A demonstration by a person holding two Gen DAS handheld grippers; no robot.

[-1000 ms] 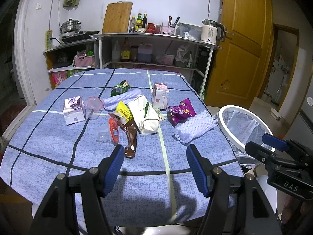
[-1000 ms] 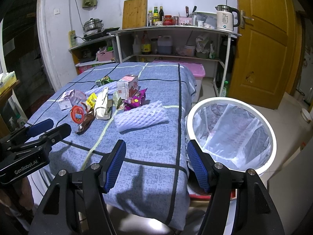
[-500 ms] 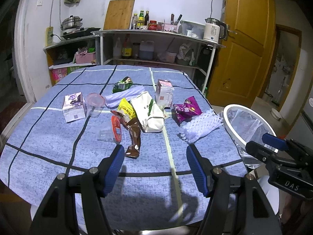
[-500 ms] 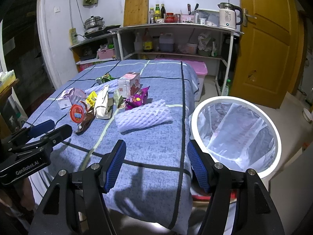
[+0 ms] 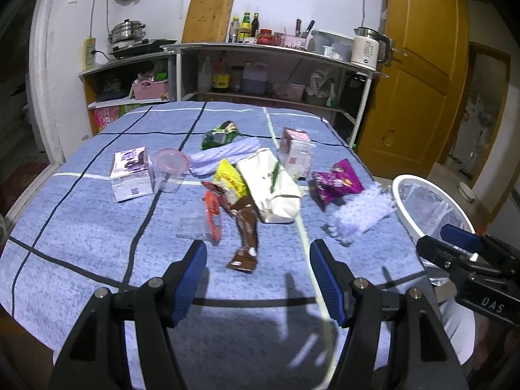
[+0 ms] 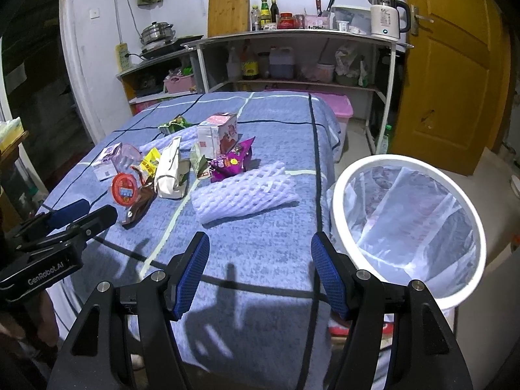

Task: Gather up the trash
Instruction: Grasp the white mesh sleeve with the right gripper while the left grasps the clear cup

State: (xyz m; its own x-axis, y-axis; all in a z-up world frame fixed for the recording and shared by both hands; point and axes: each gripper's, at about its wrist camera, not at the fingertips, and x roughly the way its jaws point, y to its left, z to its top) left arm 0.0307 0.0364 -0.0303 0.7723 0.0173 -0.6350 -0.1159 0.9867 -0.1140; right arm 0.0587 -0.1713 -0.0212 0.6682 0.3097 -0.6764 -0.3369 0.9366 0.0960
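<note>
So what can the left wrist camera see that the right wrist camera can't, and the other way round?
Only the left view shows the clear plastic box lying beside the red lid. Only the right view shows the pink storage bin beyond the table and the whole trash bin rim. Both share the blue tablecloth, the white foam net, the purple snack bag and open, empty jaws.
</note>
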